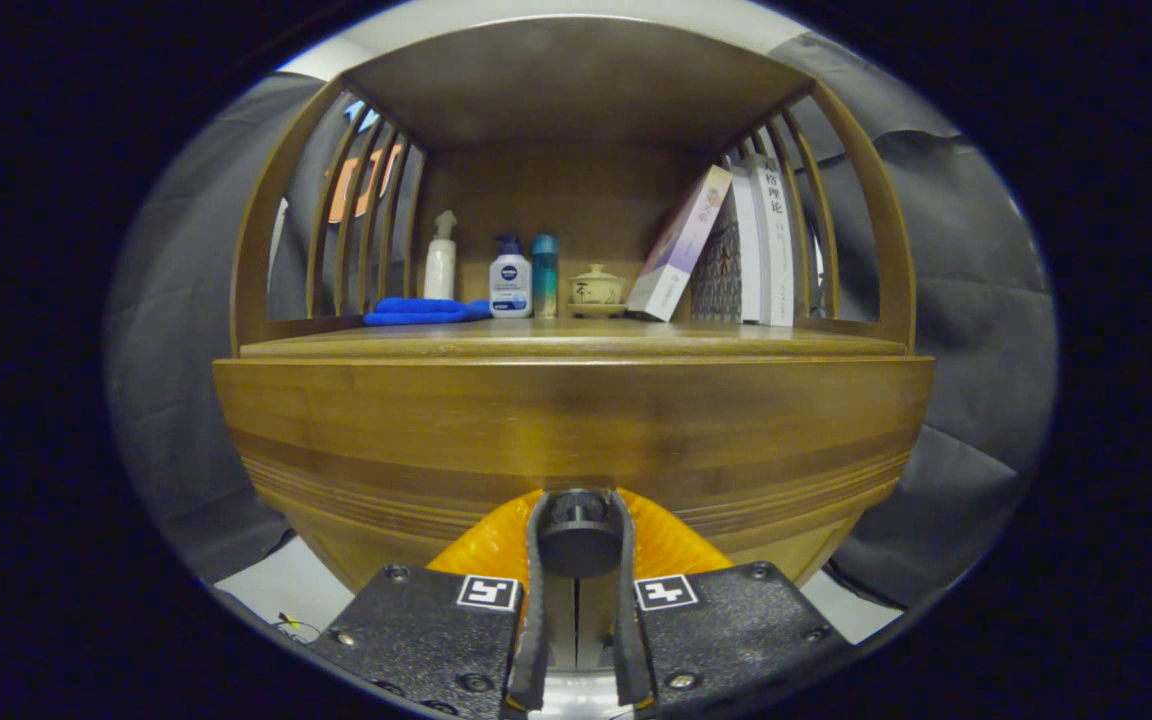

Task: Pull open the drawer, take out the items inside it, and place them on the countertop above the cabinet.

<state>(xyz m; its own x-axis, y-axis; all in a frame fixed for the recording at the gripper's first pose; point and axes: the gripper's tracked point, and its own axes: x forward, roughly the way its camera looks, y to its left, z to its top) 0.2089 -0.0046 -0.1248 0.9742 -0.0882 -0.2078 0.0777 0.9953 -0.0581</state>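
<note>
Gripper (579,535) closed on the dark round knob (579,540) of the wooden drawer (576,430).
Both fingers press the knob, one on each side, at the drawer front just ahead. Above and beyond them, on the desk (576,340), stand from left to right: a blue cloth (421,311), three bottles (512,278), a small lidded cup (597,288) and leaning books (736,245).

My tongs (578,535) pinch the black knob (578,540) on the drawer (576,430) front, one finger (536,600) pressed to each side. Above, on the counter (576,340), I see a blue cloth (421,311), a white pump bottle (441,260), a blue-capped bottle (510,279), a teal can (544,275), a lidded cup (597,288), and books (736,245), the nearest one leaning.
</note>
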